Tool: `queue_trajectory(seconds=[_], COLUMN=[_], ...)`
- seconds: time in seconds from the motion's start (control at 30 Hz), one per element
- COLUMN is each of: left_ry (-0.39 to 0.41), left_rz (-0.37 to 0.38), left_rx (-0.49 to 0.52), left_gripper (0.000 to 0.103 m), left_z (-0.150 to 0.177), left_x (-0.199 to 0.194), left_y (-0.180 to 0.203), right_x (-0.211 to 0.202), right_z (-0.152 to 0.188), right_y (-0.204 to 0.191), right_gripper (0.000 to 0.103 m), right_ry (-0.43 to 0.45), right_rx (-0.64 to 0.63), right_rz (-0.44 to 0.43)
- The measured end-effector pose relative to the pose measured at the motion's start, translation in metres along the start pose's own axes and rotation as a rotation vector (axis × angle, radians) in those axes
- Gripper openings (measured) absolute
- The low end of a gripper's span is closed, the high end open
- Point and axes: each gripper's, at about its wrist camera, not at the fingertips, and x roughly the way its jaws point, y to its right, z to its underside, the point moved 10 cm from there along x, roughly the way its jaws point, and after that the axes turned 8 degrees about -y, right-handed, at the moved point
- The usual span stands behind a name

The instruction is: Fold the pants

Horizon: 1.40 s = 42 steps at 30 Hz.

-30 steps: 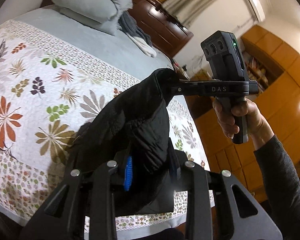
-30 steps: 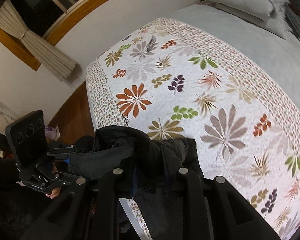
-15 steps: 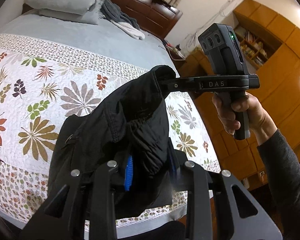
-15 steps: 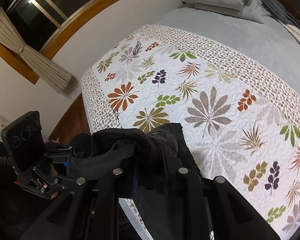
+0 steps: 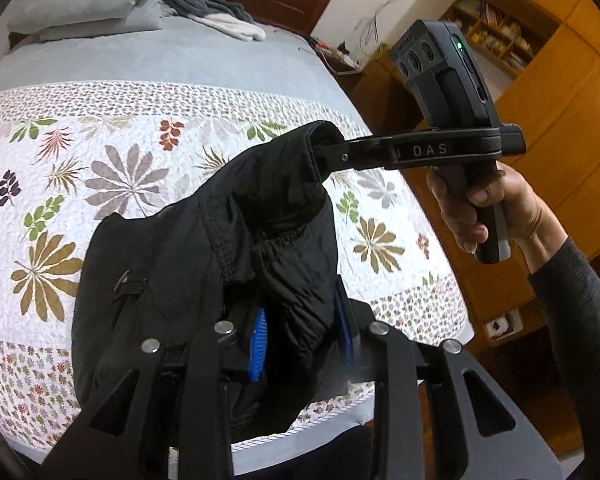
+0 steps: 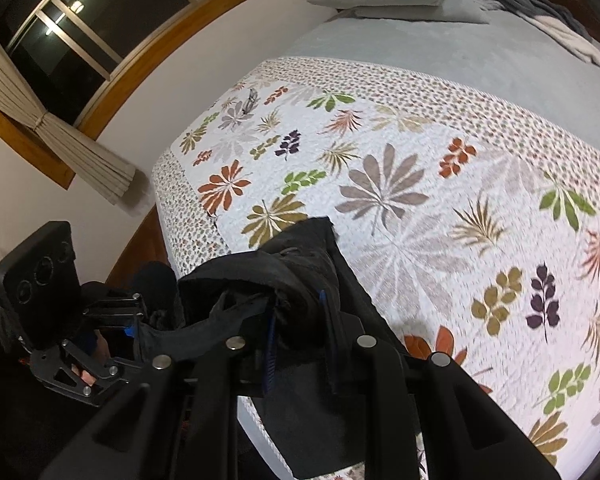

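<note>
Both grippers have carried the black pants (image 5: 236,248) further in over the floral quilt (image 5: 112,148) and lower; more of the fabric now hangs over the near bed edge, the waist stretched between them. My read: a carry-and-lay-out step, with no fold made yet.

Left gripper (image 5: 300,336) is narrow, its blue pads clamped on a thick bunch of waistband. Right gripper (image 6: 300,332) is likewise pinched on the far-right waist corner.

Left wrist view alone shows the person's right hand (image 5: 488,212) on its handle, the wooden cabinets and a pocket zipper (image 5: 126,280). Right wrist view alone shows the window (image 6: 84,36), the curtain and the taut band running left to the other gripper.
</note>
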Motion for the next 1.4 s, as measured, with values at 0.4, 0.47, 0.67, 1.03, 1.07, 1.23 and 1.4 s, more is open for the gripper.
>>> queue_trajectory(seconds=[0.4, 0.47, 0.67, 1.03, 1.07, 1.23, 1.4], left_ry=[-0.101, -0.12, -0.159, -0.203, -0.207, -0.224, -0.255], left_rz=[-0.043, -0.055, -0.119, -0.222, -0.226, -0.245, -0.106], left_rx=[0.067, 0.08, 0.157, 0.252, 0.254, 0.263, 0.229], left_gripper=[0.027, 0.027, 0.027, 0.027, 0.027, 0.029, 0.062], left_z=[0.019, 0.024, 0.039, 0.064, 0.065, 0.073, 0.085], left_x=[0.058, 0.069, 0.094, 0.134, 0.138, 0.153, 0.165], left_y=[0.024, 0.025, 0.031, 0.041, 0.041, 0.039, 0.045], right_x=[0.005, 0.009, 0.022, 0.037, 0.038, 0.046, 0.048], right_z=[0.048, 0.056, 0.077, 0.113, 0.116, 0.127, 0.144], right_y=[0.041, 0.048, 0.061, 0.082, 0.083, 0.092, 0.104], right_gripper=[0.02, 0.02, 0.02, 0.02, 0.02, 0.019, 0.03], right_ry=[0.029, 0.027, 0.017, 0.007, 0.003, -0.011, -0.02], right_rx=[0.027, 0.031, 0.011, -0.038, -0.044, -0.049, -0.024], right_rz=[-0.005, -0.004, 0.013, 0.054, 0.06, 0.09, 0.127])
